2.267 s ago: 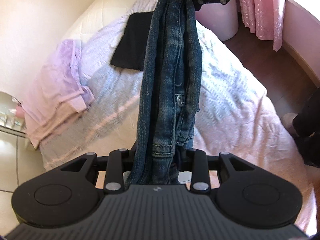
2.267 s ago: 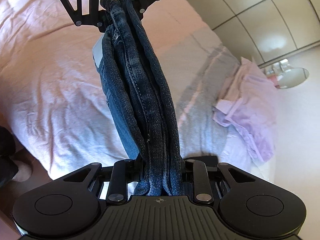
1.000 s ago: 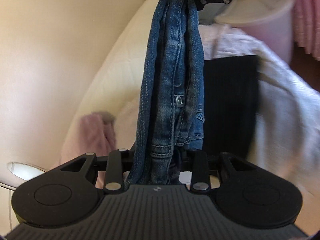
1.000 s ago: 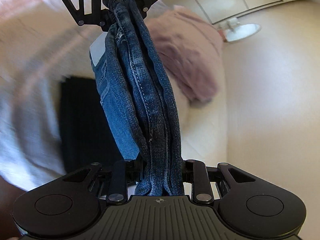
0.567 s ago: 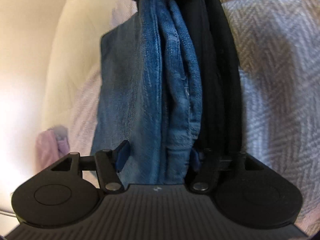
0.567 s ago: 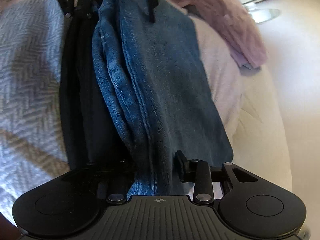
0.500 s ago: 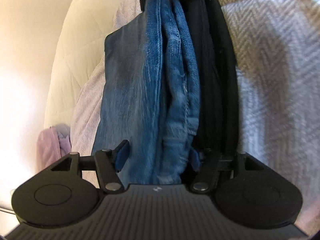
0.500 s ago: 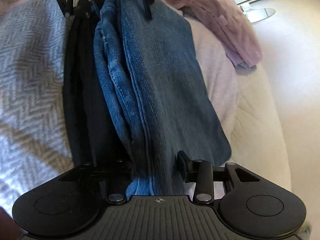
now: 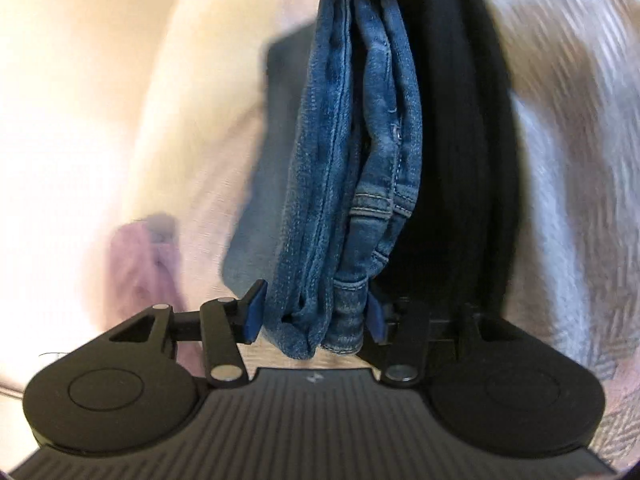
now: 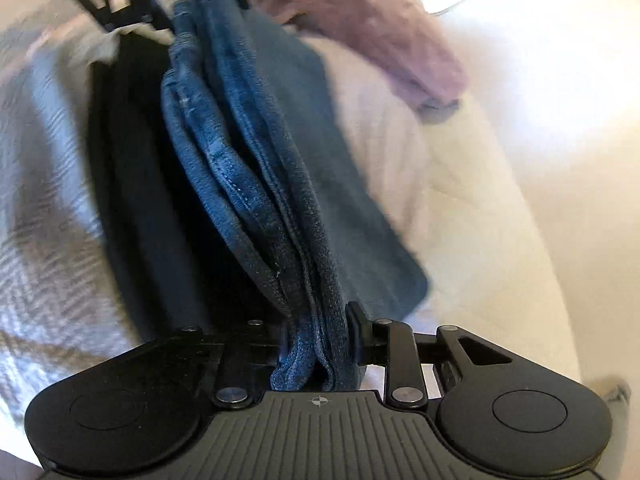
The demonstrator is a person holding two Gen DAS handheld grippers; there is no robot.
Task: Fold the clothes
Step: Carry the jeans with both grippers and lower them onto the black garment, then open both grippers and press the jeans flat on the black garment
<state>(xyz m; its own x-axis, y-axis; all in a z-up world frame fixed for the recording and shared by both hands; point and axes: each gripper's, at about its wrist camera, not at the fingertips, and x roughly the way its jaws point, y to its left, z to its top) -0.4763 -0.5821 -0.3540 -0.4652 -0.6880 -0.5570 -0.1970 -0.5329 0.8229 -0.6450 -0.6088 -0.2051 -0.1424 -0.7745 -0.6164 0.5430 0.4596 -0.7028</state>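
- The folded jeans (image 9: 352, 168) stretch between two hand-held grippers, just above a black garment (image 9: 456, 152) on the bed (image 9: 568, 128).
- The left gripper (image 9: 314, 316) has its jaws spread beside the bundle's end; the right gripper (image 10: 316, 340) pinches the other end.
- The jeans' long axis runs gripper to gripper, alongside the black garment.
- Judged: lower both ends evenly so the layers stay stacked.

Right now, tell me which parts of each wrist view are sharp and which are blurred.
Left wrist view: the jeans and left gripper are sharp; the bedspread and pink garment smear with motion. Right wrist view: the right gripper is crisp; the black garment blurs and the top right glares white.
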